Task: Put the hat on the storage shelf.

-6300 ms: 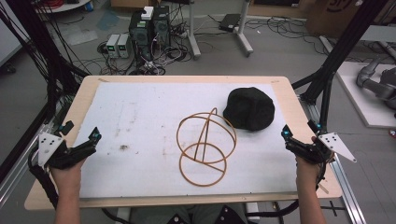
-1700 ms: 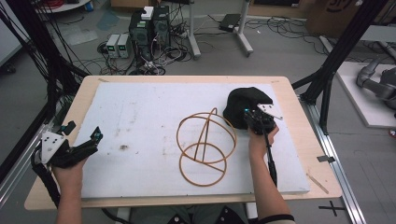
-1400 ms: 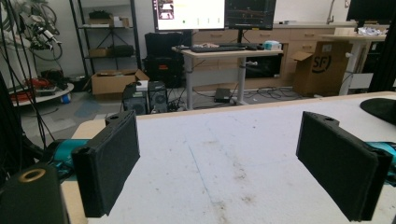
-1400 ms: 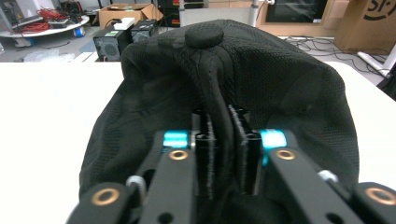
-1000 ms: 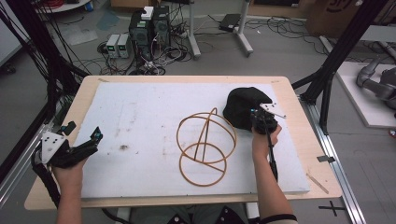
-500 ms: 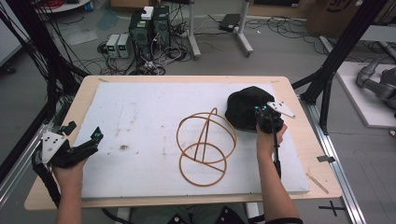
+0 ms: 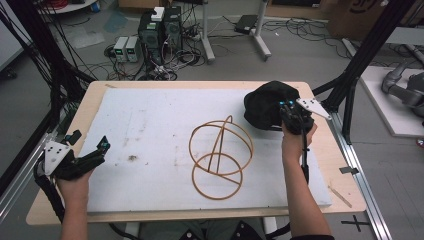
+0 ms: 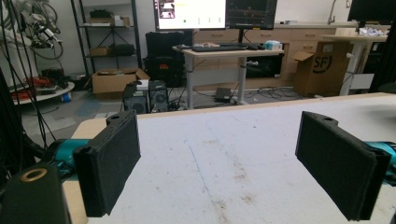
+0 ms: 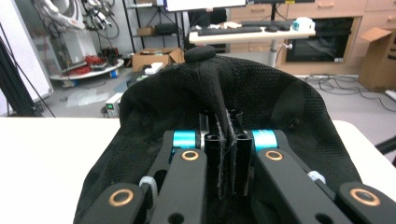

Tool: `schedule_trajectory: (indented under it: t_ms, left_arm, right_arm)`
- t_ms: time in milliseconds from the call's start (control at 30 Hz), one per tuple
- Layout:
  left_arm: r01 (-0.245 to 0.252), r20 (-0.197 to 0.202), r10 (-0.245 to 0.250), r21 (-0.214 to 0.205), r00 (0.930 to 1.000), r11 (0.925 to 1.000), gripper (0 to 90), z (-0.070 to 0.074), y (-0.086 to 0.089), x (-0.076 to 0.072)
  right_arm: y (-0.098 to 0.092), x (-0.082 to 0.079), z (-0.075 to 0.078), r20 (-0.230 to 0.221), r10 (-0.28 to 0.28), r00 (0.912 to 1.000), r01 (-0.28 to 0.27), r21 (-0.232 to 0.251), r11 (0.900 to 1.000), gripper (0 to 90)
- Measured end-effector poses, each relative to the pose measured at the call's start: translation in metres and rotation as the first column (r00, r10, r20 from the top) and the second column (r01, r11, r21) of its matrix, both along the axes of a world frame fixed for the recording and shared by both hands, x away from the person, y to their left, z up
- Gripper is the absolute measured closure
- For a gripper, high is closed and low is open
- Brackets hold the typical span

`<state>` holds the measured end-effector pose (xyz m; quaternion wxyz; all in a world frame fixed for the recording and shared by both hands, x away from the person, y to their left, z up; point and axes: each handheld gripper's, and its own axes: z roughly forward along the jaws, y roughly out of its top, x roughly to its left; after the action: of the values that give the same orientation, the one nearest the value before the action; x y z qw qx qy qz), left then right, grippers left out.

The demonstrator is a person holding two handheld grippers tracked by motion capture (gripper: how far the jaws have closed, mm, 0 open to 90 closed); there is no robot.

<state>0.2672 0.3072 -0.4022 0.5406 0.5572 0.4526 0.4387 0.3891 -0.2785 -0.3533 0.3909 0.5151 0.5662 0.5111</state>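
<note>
Over the last few seconds our right gripper (image 7: 291, 116) has travelled from the right edge of the table up to the black cap (image 7: 265, 102) in the upper right of the high view, and its jaws have now come together on a fold of the fabric. In the right gripper view the cloth (image 9: 219, 116) is pinched up into a ridge between the two jaws, with the cap's top button (image 9: 200, 53) just above. We read this as the grasp being made, so lifting the cap looks like the next step. The cap sits a little further right and more bunched than a second ago, touching the far right part of the white mat (image 7: 150, 125). The wooden ring stand (image 7: 220, 155) is at the middle of the frame, just left of the cap, unmoved and bare, with nothing resting on it. Our left gripper (image 7: 87, 157) has stayed at the lower left, jaws spread wide over bare mat (image 8: 224, 158), holding nothing.
</note>
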Motion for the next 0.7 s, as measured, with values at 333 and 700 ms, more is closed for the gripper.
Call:
schedule_trajectory:
  t_ms: [333,700]
  left_arm:
    - [0.002,-0.002,-0.002,0.004,1.0,1.0,14.1,0.0,0.0,0.0]
    - [0.002,-0.003,-0.002,0.001,1.0,1.0,14.3,-0.001,0.0,0.0]
  right_arm:
    - [0.0,-0.007,0.024,0.05,0.021,0.9985,-0.021,0.01,0.9997,88.2]
    - [0.001,-0.015,0.057,0.119,0.049,0.9916,-0.052,0.021,0.9984,88.2]
